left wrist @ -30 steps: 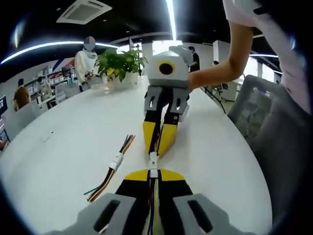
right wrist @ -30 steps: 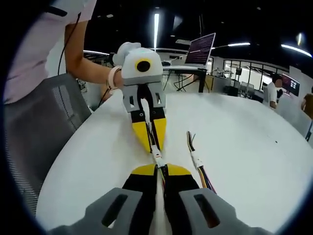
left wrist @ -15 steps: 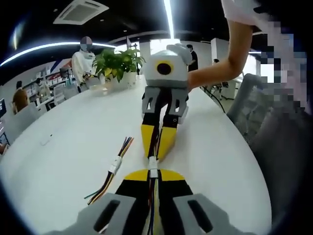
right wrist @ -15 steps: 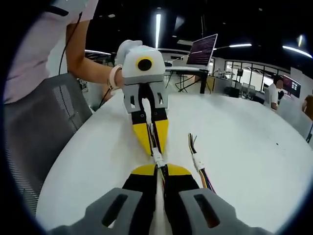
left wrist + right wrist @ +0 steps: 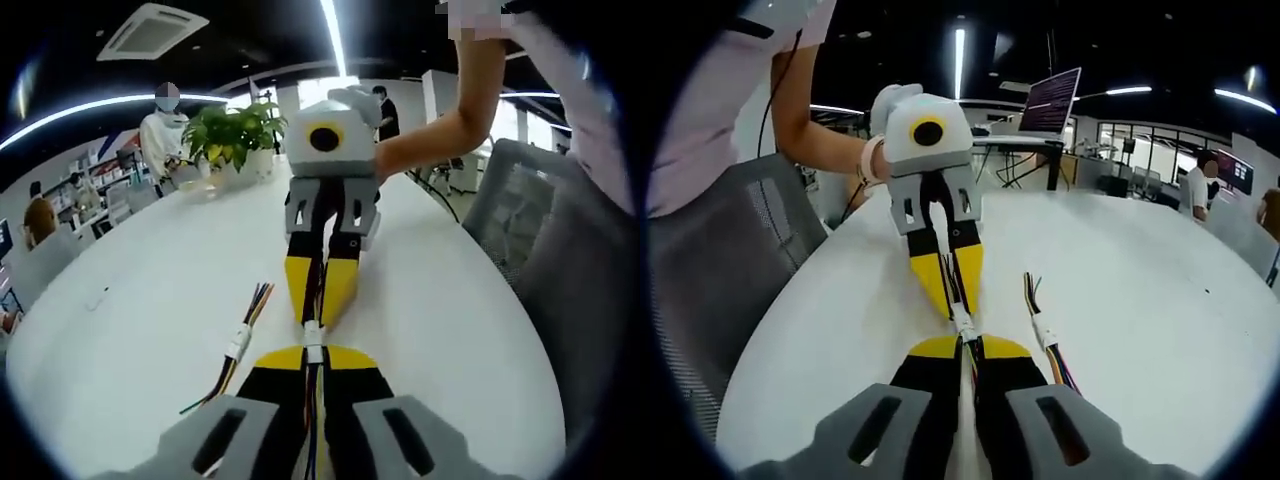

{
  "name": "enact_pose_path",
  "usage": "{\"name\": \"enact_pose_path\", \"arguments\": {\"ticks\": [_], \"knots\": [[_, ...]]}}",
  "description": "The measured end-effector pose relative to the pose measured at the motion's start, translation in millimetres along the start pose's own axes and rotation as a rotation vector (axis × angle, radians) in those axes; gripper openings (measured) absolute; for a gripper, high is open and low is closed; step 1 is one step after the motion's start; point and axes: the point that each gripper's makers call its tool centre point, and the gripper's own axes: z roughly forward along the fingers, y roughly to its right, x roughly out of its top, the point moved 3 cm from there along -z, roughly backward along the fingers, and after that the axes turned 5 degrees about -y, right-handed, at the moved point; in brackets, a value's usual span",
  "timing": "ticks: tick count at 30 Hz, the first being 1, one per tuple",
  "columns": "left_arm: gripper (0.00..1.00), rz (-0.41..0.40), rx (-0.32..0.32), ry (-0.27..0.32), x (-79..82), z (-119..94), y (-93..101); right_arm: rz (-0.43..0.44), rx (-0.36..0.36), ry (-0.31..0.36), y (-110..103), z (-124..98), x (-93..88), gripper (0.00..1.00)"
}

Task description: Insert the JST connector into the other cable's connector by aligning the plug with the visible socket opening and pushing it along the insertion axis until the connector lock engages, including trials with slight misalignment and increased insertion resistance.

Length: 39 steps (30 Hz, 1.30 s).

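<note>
Left gripper [image 5: 314,358] clamped on its cable, right gripper [image 5: 967,347] clamped on the other, tips facing each other nose to nose. White JST connector [image 5: 313,335] sits in the gap between the two sets of yellow fingertips [image 5: 322,290], both halves touching; lock state unreadable. Spare harness [image 5: 1047,340] lies on the white table [image 5: 1140,290] just beside the right gripper's fingers.

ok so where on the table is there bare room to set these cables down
In the left gripper view, the white table is bare between the spare cable and the potted plant, and on the chair side. It is crowded where the two hand-held grippers meet at the white connector.
</note>
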Motion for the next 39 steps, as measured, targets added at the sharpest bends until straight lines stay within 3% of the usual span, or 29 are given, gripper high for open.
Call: {"name": "enact_pose_path", "arguments": {"ticks": [14, 25, 39], "knots": [[0.00, -0.003, -0.002, -0.003, -2.1, 1.7, -3.8, 0.016, 0.003, 0.008, 2.7, 4.8, -0.9, 0.02], [0.00, 0.027, -0.030, -0.026, -5.0, 10.5, -18.2, 0.031, -0.031, 0.011, 17.3, 7.2, -8.0, 0.02], [0.00, 0.001, -0.081, -0.029, -12.4, 17.6, -21.1, 0.056, -0.045, 0.002, 12.9, 9.9, -9.7, 0.02]]}}
